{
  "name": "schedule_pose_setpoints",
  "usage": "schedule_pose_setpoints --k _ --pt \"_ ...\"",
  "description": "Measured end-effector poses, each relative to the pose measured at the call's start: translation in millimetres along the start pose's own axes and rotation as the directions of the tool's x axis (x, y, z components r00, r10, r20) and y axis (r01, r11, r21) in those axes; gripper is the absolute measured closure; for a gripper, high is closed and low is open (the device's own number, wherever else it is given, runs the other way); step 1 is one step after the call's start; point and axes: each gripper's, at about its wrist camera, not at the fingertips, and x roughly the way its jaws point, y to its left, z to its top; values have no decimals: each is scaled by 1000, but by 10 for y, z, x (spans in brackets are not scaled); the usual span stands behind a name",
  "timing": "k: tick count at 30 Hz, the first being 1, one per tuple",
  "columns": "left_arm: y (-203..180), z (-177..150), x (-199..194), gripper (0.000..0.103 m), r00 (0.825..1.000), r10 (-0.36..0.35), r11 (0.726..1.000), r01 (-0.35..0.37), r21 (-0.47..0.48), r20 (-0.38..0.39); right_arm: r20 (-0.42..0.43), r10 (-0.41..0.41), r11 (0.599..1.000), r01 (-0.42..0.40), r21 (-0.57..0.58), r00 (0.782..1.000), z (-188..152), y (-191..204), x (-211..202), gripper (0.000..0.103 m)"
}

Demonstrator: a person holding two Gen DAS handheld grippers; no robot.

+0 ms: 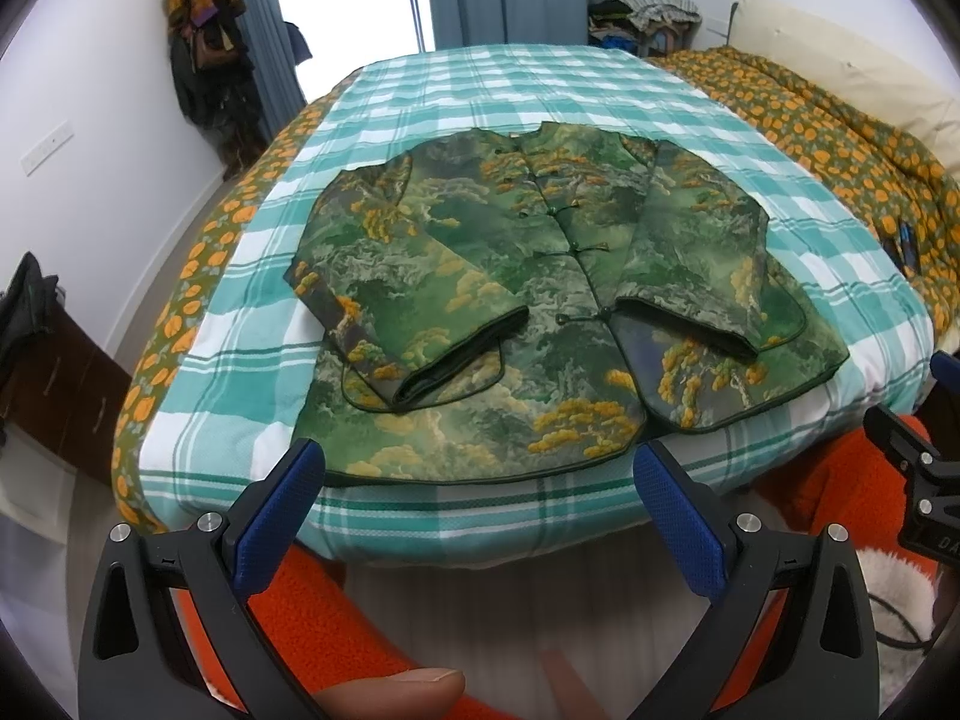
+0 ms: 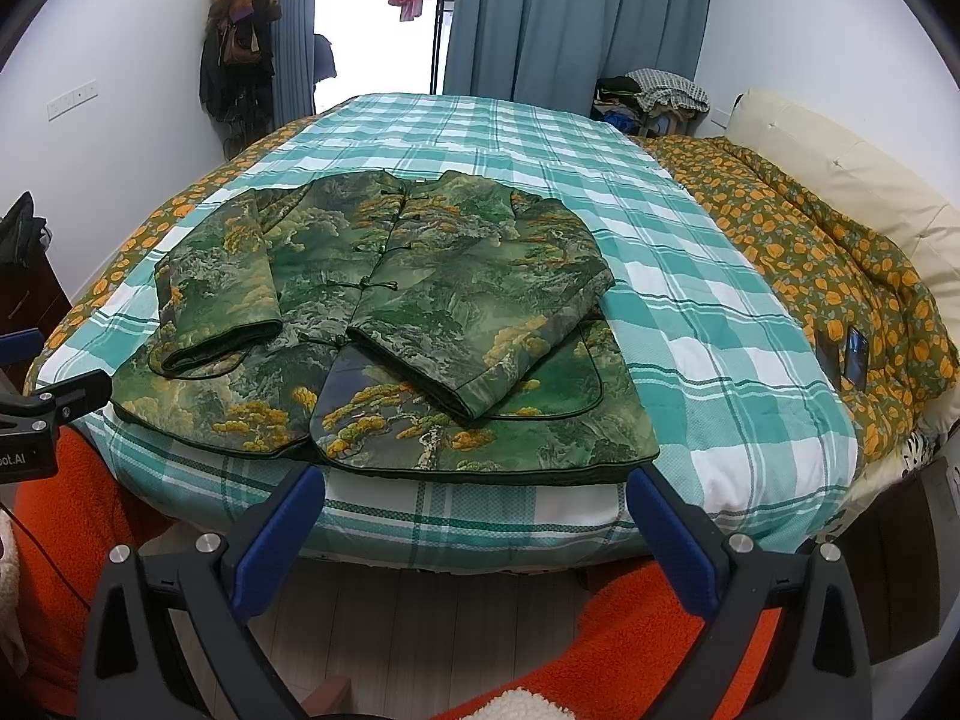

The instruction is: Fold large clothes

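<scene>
i'm holding both grippers, left gripper [image 1: 474, 474] and right gripper [image 2: 474, 501], wide apart and empty; the jacket [image 1: 528, 276] at mid-frame is looking thick and soft, so i'm aiming for its lower hem

White walls [image 2: 138, 30] enclose the room. At twelve o'clock, blue curtains [image 2: 540, 18] frame a bright window [image 2: 384, 36]. A bed [image 2: 690, 276] under a teal plaid sheet fills the middle; a cream headboard [image 2: 840, 180] sits at two o'clock, a dark dresser [image 1: 54, 372] at nine.
</scene>
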Motion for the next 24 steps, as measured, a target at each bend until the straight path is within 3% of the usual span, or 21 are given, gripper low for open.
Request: schedule_pose_setpoints --k 10,18,24 --pt "-35 20 -43 1 1000 20 999 -20 25 19 4 51 998 -51 -29 999 30 37 33 1" --pt "-80 26 -122 0 997 -8 999 4 51 75 23 94 994 -92 -60 995 44 100 24 1" --pt "-111 14 -143 0 992 21 998 -29 59 125 59 133 987 -127 -102 989 59 81 64 1"
